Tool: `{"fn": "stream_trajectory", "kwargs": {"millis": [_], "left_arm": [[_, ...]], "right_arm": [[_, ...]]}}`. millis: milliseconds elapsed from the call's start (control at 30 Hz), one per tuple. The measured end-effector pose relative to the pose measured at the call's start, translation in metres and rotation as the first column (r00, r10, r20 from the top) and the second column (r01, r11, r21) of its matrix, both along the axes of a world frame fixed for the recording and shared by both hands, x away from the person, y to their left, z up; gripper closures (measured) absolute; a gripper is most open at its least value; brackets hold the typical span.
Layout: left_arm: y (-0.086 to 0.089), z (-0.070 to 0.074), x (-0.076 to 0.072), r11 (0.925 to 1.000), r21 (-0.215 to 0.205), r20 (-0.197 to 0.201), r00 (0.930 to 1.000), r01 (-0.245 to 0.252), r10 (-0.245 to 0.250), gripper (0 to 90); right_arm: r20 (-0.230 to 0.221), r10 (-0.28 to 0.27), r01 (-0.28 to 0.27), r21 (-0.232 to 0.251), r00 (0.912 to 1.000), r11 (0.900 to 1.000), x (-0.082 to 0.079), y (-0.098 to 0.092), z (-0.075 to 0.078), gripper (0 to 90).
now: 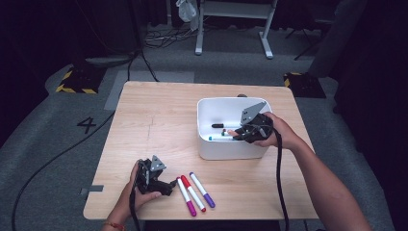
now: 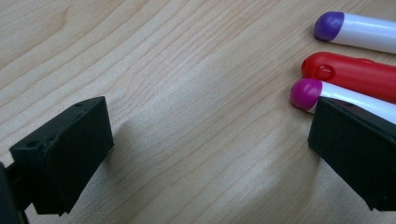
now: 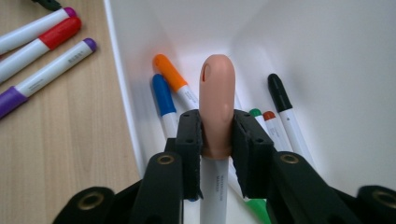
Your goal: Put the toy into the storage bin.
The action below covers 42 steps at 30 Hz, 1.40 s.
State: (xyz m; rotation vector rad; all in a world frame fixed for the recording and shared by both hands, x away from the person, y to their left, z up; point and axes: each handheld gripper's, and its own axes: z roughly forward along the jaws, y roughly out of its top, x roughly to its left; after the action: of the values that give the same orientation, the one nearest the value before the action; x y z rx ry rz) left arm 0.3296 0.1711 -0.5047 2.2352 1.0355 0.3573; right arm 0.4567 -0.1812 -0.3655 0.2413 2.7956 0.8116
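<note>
**Peach-capped marker held over the white bin; three markers left on the table**

Your right gripper [image 1: 239, 132] reaches over the right-hand rim of the white rectangular plastic bin [image 1: 207, 149], which stands on the right half of the light wooden table [image 1: 159, 120]. In the right gripper view its two black jaws stand narrow on either side of a white-barrelled marker with a peach cap [image 3: 216, 107]. The pads sit at the base of the cap, and the marker points away from you into the bin. Whether the pads press on the marker or lie just off it cannot be told.

Markers already lie on the bin floor:
- one with an orange cap [image 3: 169, 70]
- one with a blue cap [image 3: 162, 95] beside it
- one with a black cap [image 3: 279, 93] on the right
- two shorter ends, green [image 3: 255, 112] and red-brown [image 3: 269, 115], just past the right jaw

Your left gripper [image 1: 169, 187] rests low at the near left of the table. Its jaws are wide apart with only bare wood between them. Just to its right three white-barrelled markers lie side by side, well apart from the bin:
- a magenta-capped marker [image 2: 306, 93], nearest the gripper
- a red-capped marker [image 2: 345, 74] in the middle
- a purple-capped marker [image 2: 329, 25], farthest from the gripper

In the left gripper view, the magenta cap lies just beyond the tip of the right-hand jaw; no jaw touches any of the three.
</note>
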Motion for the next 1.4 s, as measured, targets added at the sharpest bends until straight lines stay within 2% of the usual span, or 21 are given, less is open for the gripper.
{"fn": "stream_trajectory", "kwargs": {"millis": [233, 333, 500, 600, 667, 867, 1033, 1233, 1400], "left_arm": [[0.000, 0.000, 0.000, 1.0000, 0.000, 0.000, 1.0000, -0.001, 0.001, 0.0], [0.000, 0.000, 0.000, 1.0000, 0.000, 0.000, 1.0000, -0.001, 0.001, 0.0], [0.000, 0.000, 0.000, 1.0000, 0.000, 0.000, 1.0000, -0.001, 0.001, 0.0], [0.000, 0.000, 0.000, 1.0000, 0.000, 0.000, 1.0000, -0.001, 0.001, 0.0], [0.000, 0.000, 0.000, 1.0000, 0.000, 0.000, 1.0000, -0.001, 0.001, 0.0], [0.000, 0.000, 0.000, 1.0000, 0.000, 0.000, 1.0000, -0.002, 0.002, 0.0], [0.000, 0.000, 0.000, 1.0000, 0.001, 0.000, 1.0000, -0.001, 0.001, 0.0], [0.000, 0.000, 0.000, 1.0000, 0.000, 0.000, 1.0000, -0.002, 0.002, 0.0], [0.000, 0.000, 0.000, 1.0000, 0.000, 0.000, 1.0000, -0.002, 0.002, 0.0]], "right_arm": [[0.019, -0.050, 0.048, 0.068, 0.9986, 0.997, 0.000, -0.006, 0.002, 58.9], [0.024, -0.084, 0.080, 0.120, 0.9962, 0.990, -0.001, -0.012, 0.005, 54.2], [0.036, -0.120, 0.109, 0.231, 0.9921, 0.967, -0.012, -0.024, 0.015, 46.9], [0.050, -0.149, 0.128, 0.291, 0.9876, 0.948, -0.022, -0.032, 0.023, 43.2], [0.052, -0.163, 0.139, 0.321, 0.9852, 0.937, -0.029, -0.037, 0.027, 39.0], [0.062, -0.179, 0.142, 0.388, 0.9818, 0.911, -0.051, -0.048, 0.036, 37.1], [0.067, -0.164, 0.123, 0.407, 0.9842, 0.905, -0.070, -0.051, 0.032, 37.1], [0.081, -0.131, 0.086, 0.412, 0.9881, 0.907, -0.092, -0.044, 0.019, 37.1], [0.051, -0.083, 0.056, 0.402, 0.9952, 0.914, -0.108, -0.033, -0.002, 36.9]]}}
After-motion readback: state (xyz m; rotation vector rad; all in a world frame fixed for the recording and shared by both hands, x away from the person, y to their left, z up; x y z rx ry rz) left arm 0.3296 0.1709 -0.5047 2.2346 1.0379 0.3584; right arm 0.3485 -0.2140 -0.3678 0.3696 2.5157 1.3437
